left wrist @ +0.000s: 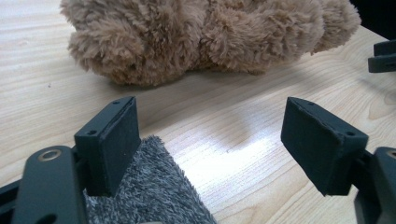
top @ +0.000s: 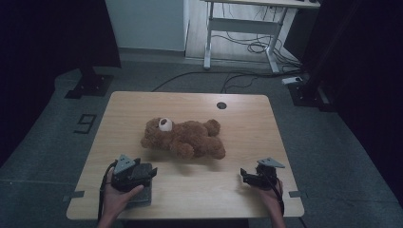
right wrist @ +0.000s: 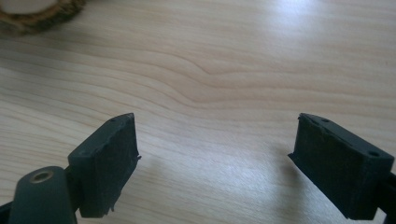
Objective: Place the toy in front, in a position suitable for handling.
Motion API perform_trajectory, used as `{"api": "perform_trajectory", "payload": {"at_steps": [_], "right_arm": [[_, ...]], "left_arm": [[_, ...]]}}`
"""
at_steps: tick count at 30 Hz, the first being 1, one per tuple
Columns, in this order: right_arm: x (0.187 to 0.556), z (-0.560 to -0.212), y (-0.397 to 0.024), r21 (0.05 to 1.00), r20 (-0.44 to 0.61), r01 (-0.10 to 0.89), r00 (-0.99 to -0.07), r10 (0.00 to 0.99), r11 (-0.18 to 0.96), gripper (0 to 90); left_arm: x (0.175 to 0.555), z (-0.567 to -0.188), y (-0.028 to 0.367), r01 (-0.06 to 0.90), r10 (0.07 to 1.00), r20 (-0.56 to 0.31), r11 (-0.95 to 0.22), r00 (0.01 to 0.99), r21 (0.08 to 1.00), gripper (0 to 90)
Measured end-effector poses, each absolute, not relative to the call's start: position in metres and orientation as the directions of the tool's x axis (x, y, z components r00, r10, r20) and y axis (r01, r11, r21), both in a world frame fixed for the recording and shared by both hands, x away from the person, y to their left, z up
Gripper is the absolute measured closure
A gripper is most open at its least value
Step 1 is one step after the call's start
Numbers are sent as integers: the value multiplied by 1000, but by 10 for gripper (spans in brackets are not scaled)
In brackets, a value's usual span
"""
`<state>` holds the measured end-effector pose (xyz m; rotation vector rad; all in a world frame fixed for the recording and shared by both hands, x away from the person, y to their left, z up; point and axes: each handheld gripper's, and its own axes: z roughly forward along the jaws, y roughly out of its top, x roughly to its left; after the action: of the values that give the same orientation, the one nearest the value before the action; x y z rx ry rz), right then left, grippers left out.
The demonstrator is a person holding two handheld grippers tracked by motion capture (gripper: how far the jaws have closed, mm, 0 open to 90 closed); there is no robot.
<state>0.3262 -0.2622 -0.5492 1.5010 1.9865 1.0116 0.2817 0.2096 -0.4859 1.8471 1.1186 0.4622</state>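
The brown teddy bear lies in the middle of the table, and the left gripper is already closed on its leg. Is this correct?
Not quite. The teddy bear does lie mid-table, but the left gripper is open and apart from it; the left gripper view shows bare wood between its jaws.

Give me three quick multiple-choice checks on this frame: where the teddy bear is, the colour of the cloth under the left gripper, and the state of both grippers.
1. Where does the teddy bear lie?
A. Mid-table, beyond both grippers
B. On the floor
C. Between the right gripper's jaws

2. What colour is the fuzzy cloth by the left gripper?
A. Red
B. Grey
C. Yellow

3. How do the grippers stand?
A. Both shut
B. Left one shut on the bear
C. Both open, holding nothing

Answers: 1 A, the high view shows it on the table. 2 B, grey pile shows in the left gripper view. 3 C, the right gripper and the left one show wide jaws over bare wood.
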Motion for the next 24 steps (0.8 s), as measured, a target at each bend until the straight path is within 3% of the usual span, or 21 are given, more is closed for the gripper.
{"api": "perform_trajectory", "payload": {"at_steps": [24], "right_arm": [[333,-524,-243,826,142,545,-448,883,143,138]], "left_arm": [[291,-480,220,512,870,-111,-175,480,841,180]]}}
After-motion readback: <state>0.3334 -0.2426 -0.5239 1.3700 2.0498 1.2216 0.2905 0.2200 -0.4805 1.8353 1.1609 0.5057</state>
